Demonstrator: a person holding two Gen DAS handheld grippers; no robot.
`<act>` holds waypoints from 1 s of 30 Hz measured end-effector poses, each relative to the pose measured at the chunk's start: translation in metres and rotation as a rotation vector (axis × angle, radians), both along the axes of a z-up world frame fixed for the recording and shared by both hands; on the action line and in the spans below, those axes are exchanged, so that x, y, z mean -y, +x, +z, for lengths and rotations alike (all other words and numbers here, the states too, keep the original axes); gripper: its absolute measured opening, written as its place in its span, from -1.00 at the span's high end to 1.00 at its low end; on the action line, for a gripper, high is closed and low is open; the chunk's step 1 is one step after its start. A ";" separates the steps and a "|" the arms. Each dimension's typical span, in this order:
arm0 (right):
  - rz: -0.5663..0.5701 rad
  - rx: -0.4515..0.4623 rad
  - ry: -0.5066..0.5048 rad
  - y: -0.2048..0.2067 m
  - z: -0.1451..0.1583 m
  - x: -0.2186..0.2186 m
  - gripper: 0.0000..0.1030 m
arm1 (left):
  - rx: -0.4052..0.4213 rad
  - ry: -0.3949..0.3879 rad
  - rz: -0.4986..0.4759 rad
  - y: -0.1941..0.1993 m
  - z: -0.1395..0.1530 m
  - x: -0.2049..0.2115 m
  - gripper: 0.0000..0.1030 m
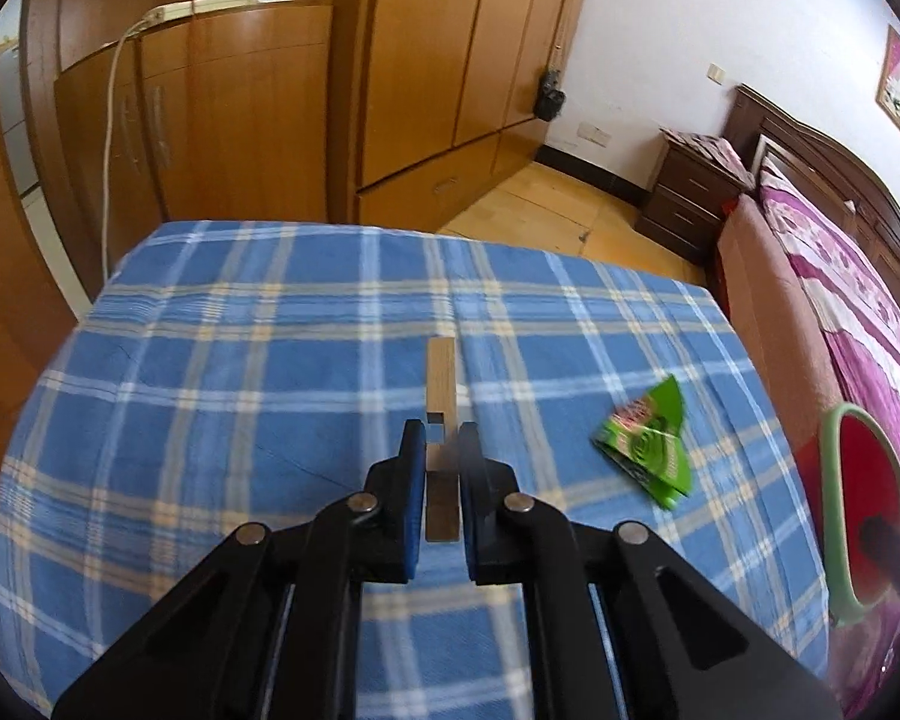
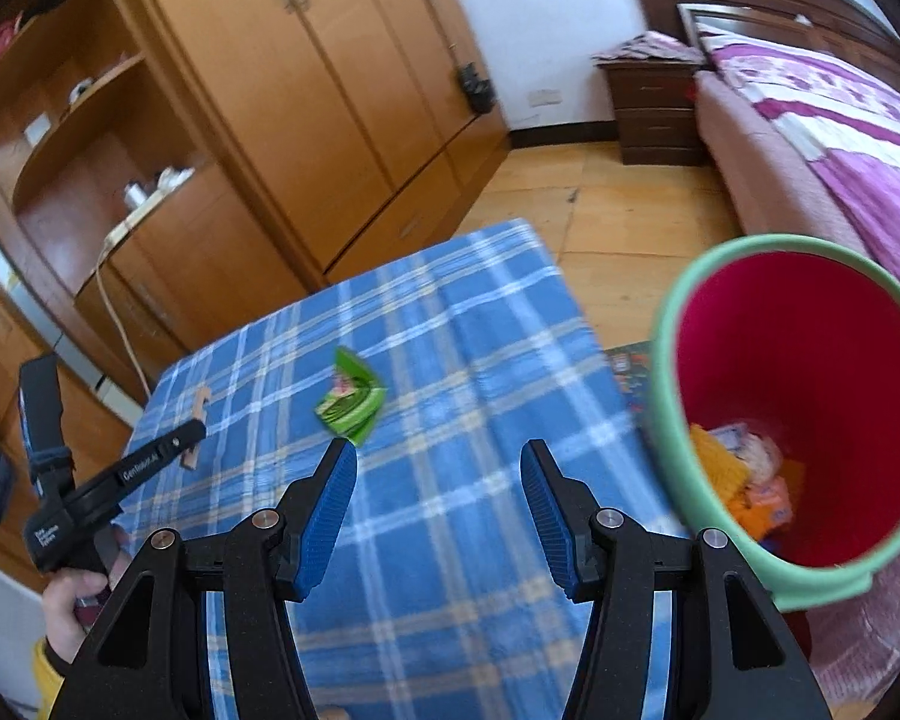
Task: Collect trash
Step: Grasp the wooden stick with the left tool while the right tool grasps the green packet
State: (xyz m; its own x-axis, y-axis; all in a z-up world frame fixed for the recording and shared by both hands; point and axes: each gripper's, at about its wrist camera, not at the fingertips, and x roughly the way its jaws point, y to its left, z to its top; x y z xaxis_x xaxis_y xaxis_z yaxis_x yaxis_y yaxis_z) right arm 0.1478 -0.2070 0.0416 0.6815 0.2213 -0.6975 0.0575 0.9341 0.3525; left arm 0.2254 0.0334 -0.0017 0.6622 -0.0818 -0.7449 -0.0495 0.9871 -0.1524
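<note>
Closest in the left wrist view, the left gripper [image 1: 441, 438] is clamped shut on a small wooden stick [image 1: 440, 381], lifted off the blue checked tabletop [image 1: 222, 372], likely bound for the red bin [image 1: 873, 480] at three o'clock; a green wrapper [image 1: 648, 444] lies between them at two o'clock. Nearest in the right wrist view, the right gripper [image 2: 438, 462] stands half open and empty over the tabletop, with the wrapper at eleven o'clock, apparently its next pick, and the bin, already holding scraps, at three o'clock.
</note>
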 end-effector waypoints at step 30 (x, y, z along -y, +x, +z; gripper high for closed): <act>0.213 -0.055 -0.246 0.112 -0.067 -0.104 -0.45 | -0.032 -0.075 0.082 0.014 -0.033 -0.037 0.81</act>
State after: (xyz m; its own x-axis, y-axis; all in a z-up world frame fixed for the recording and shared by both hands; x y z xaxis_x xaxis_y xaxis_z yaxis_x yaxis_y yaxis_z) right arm 0.2595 -0.1031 -0.0255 0.5974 0.1753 -0.7825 -0.1359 0.9838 0.1167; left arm 0.2390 0.0703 -0.0349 0.6451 -0.0845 -0.7594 -0.1358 0.9654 -0.2228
